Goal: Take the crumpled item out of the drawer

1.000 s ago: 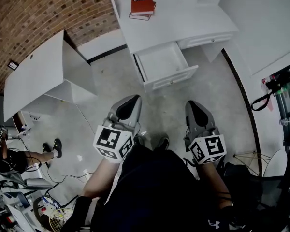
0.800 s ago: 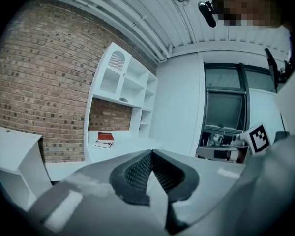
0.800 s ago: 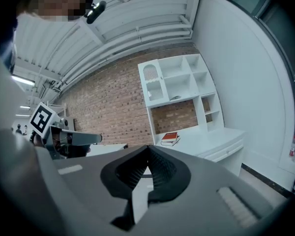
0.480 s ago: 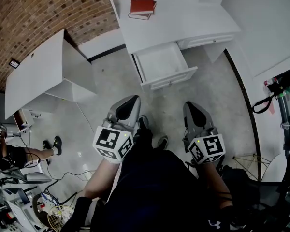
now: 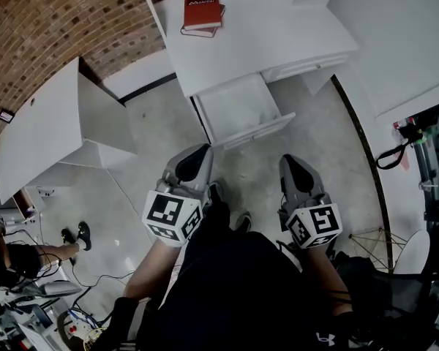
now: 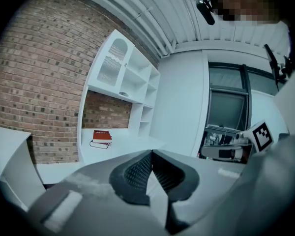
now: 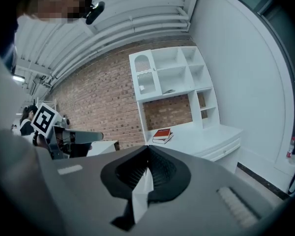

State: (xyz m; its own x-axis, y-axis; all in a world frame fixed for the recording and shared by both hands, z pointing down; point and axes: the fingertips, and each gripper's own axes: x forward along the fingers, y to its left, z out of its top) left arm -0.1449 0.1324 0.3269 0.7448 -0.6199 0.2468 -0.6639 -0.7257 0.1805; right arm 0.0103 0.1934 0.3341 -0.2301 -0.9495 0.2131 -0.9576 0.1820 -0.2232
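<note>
Left gripper [image 5: 203,149]: nearest to us, held low in front of the body and pointing ahead. Its jaws are closed tip to tip with nothing between them. We judge it is carried closed because there is nothing to grasp yet.
Right gripper [image 5: 287,158]: level with the left and well apart from it. Its jaws are likewise pressed together and empty, and it points toward the desk [image 5: 278,31].
Shoes [image 5: 216,193]: these show between the two grippers, pointing at the drawer [image 5: 254,129]. We stand short of it, out of reach.
Floor [image 5: 161,134]: pale and bare between us and the drawer front. We judge the straight path ahead has ample room for both tools.
Drawer: pulled out from under the desk edge toward us with its top open, so we judge it can be reached from above. Its front panel is the first edge we meet, and its side walls limit any sideways sweep.
Crumpled item: by the task it lies in the drawer. From here the inside reads plain white and we cannot make the item out.
Side table [image 5: 44,119]: to the left, and its corner stays well apart from our path.
Stand and cables [image 5: 395,148]: at the right margin, clear of the drawer.
Books [image 5: 203,13]: stacked at the back of the desk top near the brick wall [image 5: 51,20], far from the drawer.
</note>
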